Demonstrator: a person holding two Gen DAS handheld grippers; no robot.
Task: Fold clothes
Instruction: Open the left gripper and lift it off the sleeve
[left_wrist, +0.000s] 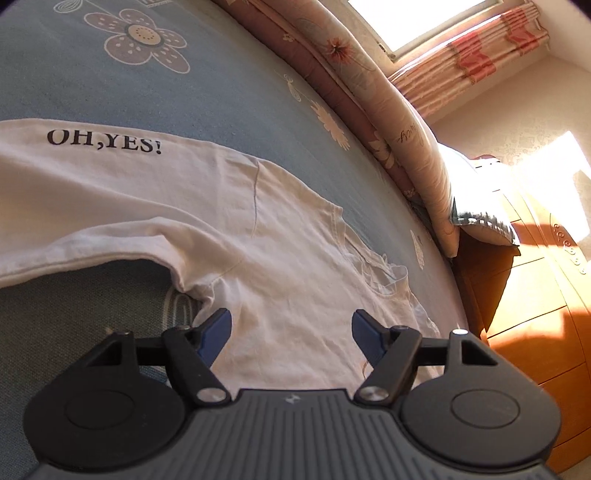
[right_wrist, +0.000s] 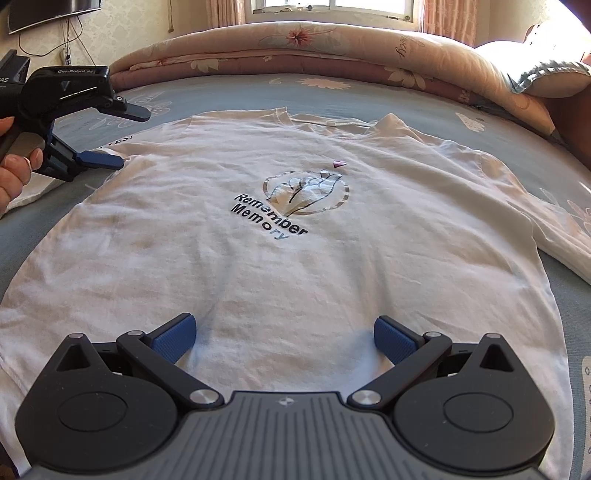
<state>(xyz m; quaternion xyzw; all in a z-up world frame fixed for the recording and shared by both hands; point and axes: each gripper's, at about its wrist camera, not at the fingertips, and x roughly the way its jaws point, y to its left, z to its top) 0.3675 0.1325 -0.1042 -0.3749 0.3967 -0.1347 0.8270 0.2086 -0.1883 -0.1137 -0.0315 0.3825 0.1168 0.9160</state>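
A white long-sleeved shirt (right_wrist: 295, 266) lies spread flat, front up, on the blue-grey flowered bed sheet (right_wrist: 229, 88); its chest print reads "Remember Memory". In the left wrist view its sleeve (left_wrist: 92, 173) printed "OH,YES!" stretches off to the left. My left gripper (left_wrist: 291, 325) hangs open just above the shirt near the armpit, nothing between its fingers. The right wrist view shows it (right_wrist: 131, 136) at the shirt's left shoulder, jaws apart, held by a hand (right_wrist: 14, 173). My right gripper (right_wrist: 284, 328) stands open over the shirt's lower part, holding nothing.
A rolled pink flowered quilt (right_wrist: 332, 48) runs along the far side of the bed, with a pillow (right_wrist: 546, 74) at its right end. Orange wooden furniture (left_wrist: 535, 295) stands beyond the bed edge. A window with curtains (left_wrist: 461, 59) is behind, and a screen (right_wrist: 51, 11) hangs on the left wall.
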